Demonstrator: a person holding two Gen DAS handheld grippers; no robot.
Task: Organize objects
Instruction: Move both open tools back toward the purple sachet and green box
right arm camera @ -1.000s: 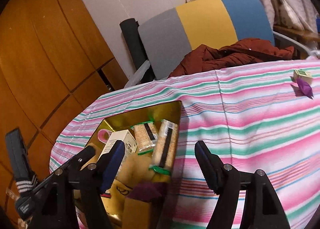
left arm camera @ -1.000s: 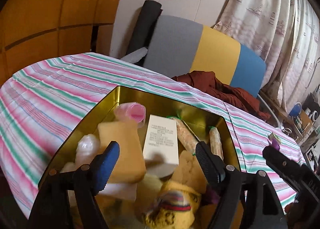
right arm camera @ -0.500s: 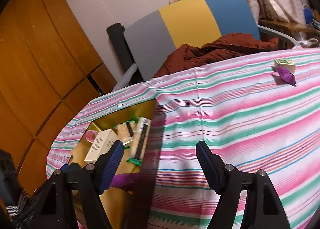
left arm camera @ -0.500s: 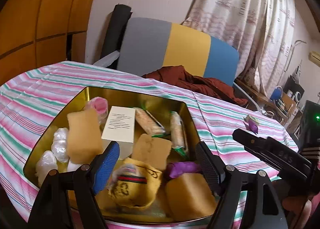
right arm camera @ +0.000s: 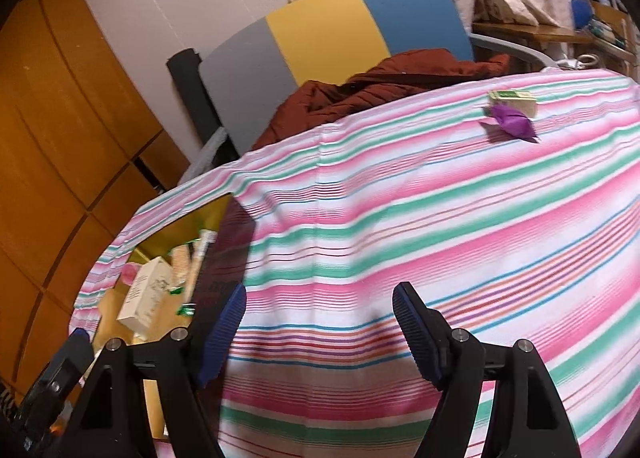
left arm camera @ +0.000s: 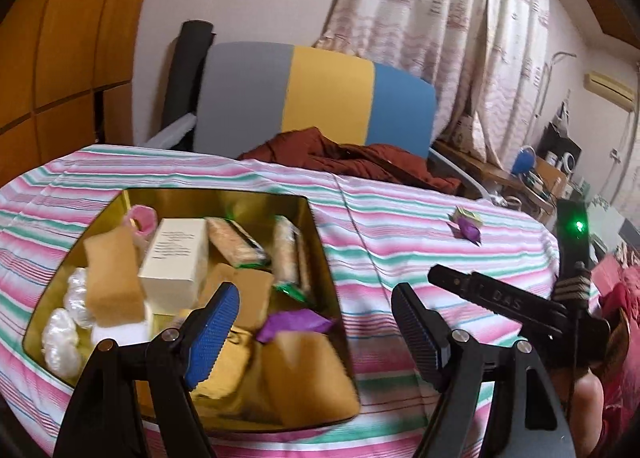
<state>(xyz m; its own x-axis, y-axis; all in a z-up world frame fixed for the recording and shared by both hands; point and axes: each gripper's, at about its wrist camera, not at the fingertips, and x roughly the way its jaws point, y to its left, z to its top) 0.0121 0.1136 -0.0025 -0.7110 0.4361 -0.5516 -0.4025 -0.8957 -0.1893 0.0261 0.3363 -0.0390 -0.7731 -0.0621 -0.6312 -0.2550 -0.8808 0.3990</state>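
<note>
Both hand-held grippers, left (left arm camera: 314, 322) and right (right arm camera: 318, 328), wide open (empty), are swinging from full tin (left arm camera: 320, 234) toward purple wrapper (right arm camera: 514, 122).

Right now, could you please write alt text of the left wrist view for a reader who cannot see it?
An open left gripper hovers over the right edge of a gold tin filled with snack bars, sponges and a white box. The tin sits on a striped tablecloth, where a purple wrapped candy lies farther right.
</note>
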